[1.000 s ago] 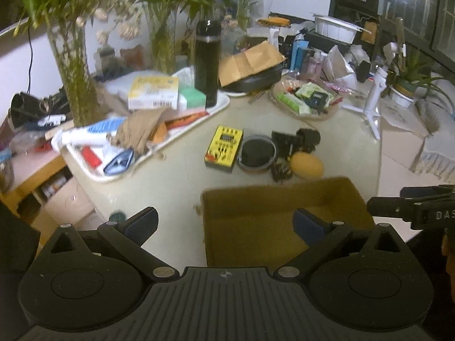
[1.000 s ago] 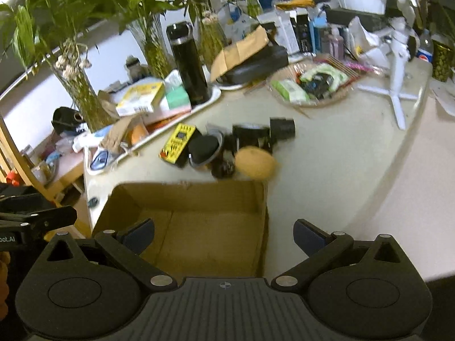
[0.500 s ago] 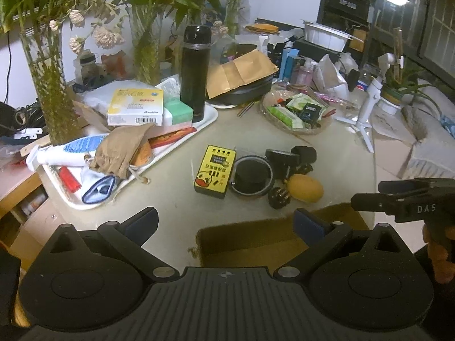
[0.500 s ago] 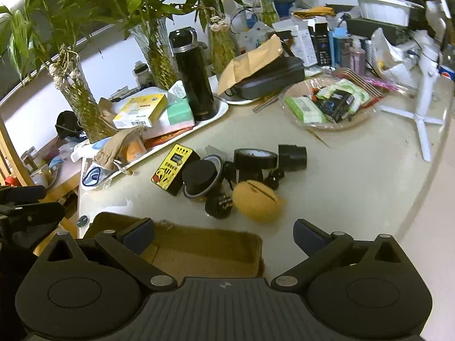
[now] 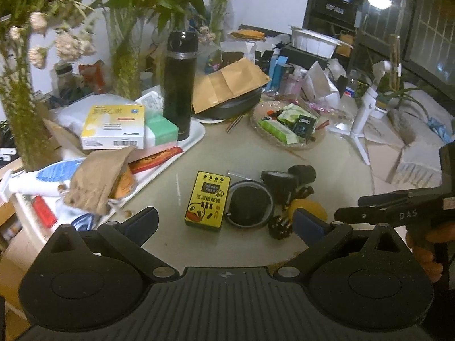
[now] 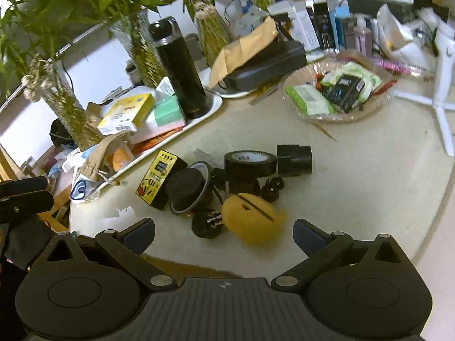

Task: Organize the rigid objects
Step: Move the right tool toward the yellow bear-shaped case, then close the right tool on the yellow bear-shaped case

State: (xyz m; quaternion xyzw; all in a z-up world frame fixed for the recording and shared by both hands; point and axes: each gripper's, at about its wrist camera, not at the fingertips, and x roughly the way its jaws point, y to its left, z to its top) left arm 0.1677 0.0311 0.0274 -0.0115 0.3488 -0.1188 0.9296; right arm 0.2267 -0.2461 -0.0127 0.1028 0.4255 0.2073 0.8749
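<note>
A cluster of small rigid items lies mid-table: a yellow remote-like box [image 5: 207, 202] [image 6: 156, 181], a round black lid [image 5: 249, 205] [image 6: 188, 188], a black tape roll [image 6: 250, 163] [image 5: 277, 181], a black cylinder [image 6: 294, 156] [image 5: 303, 174], a black plug [image 6: 207, 224] [image 5: 281, 227] and a yellow egg-shaped piece [image 6: 253, 218] [image 5: 308, 209]. My left gripper [image 5: 224, 224] is open and empty, just short of the yellow box. My right gripper [image 6: 224, 231] is open and empty, close before the yellow piece. A sliver of the cardboard box [image 6: 182, 267] shows under the right gripper.
A white tray [image 5: 196, 136] at the left holds a black flask [image 5: 180, 85], medicine boxes and a brown pouch [image 5: 98, 176]. A basket of packets [image 5: 287, 126] and a white tripod [image 5: 362, 116] stand at the right. Plant vases line the back. The table edge curves at the right [image 6: 438, 199].
Both grippers have moved forward over the cardboard box toward the cluster; the box has dropped almost out of view and the items appear larger and closer. Both stay open.
</note>
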